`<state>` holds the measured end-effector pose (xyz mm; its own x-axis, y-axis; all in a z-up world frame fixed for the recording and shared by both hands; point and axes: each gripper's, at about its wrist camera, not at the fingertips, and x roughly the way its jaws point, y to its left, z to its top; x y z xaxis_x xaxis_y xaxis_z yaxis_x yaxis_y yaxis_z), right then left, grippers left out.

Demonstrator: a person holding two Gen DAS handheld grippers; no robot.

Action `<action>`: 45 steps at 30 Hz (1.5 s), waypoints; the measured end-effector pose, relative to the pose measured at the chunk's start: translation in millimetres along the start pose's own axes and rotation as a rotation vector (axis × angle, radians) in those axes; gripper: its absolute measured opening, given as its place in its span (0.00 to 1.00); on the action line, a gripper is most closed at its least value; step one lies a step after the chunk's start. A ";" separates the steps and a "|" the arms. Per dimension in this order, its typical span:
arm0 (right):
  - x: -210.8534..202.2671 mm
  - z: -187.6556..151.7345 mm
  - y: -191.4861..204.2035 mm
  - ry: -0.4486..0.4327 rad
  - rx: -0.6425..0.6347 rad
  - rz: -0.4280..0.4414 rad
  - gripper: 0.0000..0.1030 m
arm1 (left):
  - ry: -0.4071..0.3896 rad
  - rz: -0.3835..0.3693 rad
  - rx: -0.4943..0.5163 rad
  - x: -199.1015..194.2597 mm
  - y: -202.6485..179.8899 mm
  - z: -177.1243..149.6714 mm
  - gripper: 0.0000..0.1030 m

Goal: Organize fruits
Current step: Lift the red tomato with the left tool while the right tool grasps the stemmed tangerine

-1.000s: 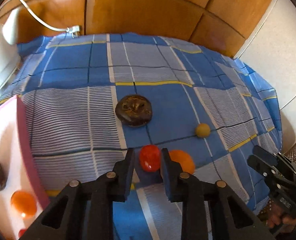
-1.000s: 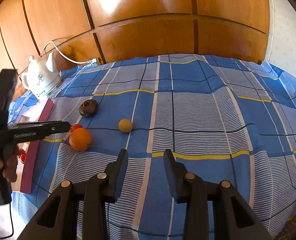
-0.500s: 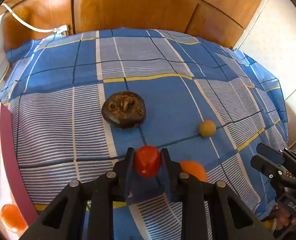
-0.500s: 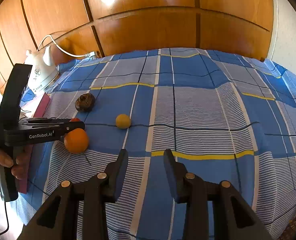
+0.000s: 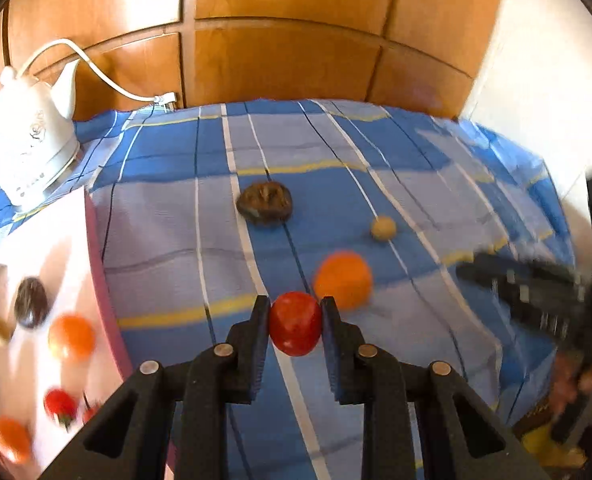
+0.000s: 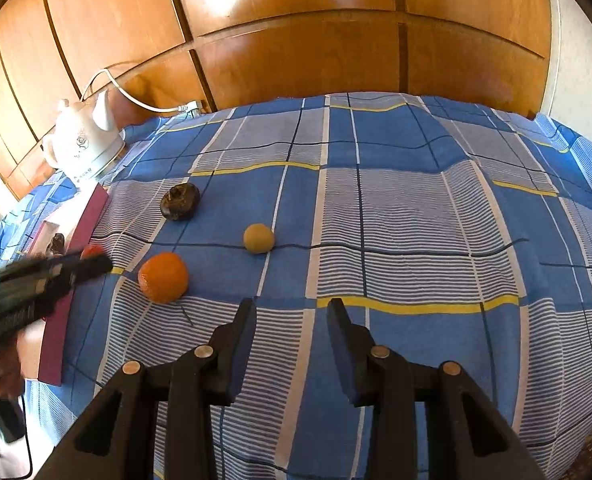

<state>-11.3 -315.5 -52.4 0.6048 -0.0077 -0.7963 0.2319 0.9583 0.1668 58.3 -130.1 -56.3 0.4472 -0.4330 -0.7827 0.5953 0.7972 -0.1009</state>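
My left gripper [image 5: 296, 330] clamps the red tomato [image 5: 295, 328]; I'd keep it squeezed gently, carrying it left of the orange [image 5: 343, 280] onto the pink-edged tray [image 5: 95, 248]. Right gripper [image 6: 291, 322] idles apart, empty.

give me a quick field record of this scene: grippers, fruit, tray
left hand-held gripper: shut on red tomato, lifted off the cloth
right hand-held gripper: open, holds nothing
loose on blue checked cloth: orange, small yellow fruit, dark brown fruit
pink-rimmed tray: several fruits already in it, blurred
white kettle: behind the tray
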 end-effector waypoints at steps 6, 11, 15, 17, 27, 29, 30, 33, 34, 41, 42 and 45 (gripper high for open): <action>-2.2 6.1 2.1 0.000 0.008 0.038 0.36 | 0.014 0.046 0.056 11.0 -21.0 -34.5 0.24; -1.2 11.7 13.2 0.004 -0.022 0.082 0.36 | 0.004 0.045 0.033 15.3 -19.9 -42.7 0.24; 6.3 17.6 20.0 0.037 -0.028 0.152 0.36 | -0.004 0.039 0.023 15.2 -19.4 -44.9 0.24; 8.6 18.6 30.6 0.049 -0.062 0.203 0.36 | -0.009 0.036 0.014 14.8 -18.8 -45.6 0.25; 58.1 29.4 78.6 0.162 -0.217 0.210 0.39 | -0.022 0.024 0.002 13.1 -16.4 -47.4 0.25; 64.3 31.9 81.8 0.168 -0.237 0.211 0.40 | -0.024 0.022 0.001 13.4 -15.5 -47.8 0.25; 67.5 33.3 84.1 0.170 -0.247 0.205 0.40 | -0.024 0.022 0.000 13.2 -15.5 -47.9 0.25; 80.5 35.7 91.1 0.195 -0.269 0.205 0.40 | -0.025 0.021 0.000 13.0 -15.1 -48.3 0.25; 84.6 35.7 92.3 0.199 -0.268 0.201 0.40 | -0.025 0.021 0.000 12.9 -15.1 -48.3 0.25; 93.2 41.3 95.2 0.184 -0.254 0.206 0.40 | -0.025 0.019 -0.001 12.1 -14.8 -48.5 0.25; 94.8 42.4 96.2 0.188 -0.260 0.193 0.40 | -0.025 0.019 -0.001 12.0 -14.9 -48.8 0.25; 99.7 46.8 97.9 0.186 -0.266 0.186 0.40 | -0.026 0.022 0.002 11.2 -15.1 -49.5 0.25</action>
<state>107.3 -235.8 -88.2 0.4632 0.2022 -0.8629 -0.0897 0.9793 0.1813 21.3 -126.2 -93.9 0.4769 -0.4262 -0.7687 0.5865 0.8057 -0.0829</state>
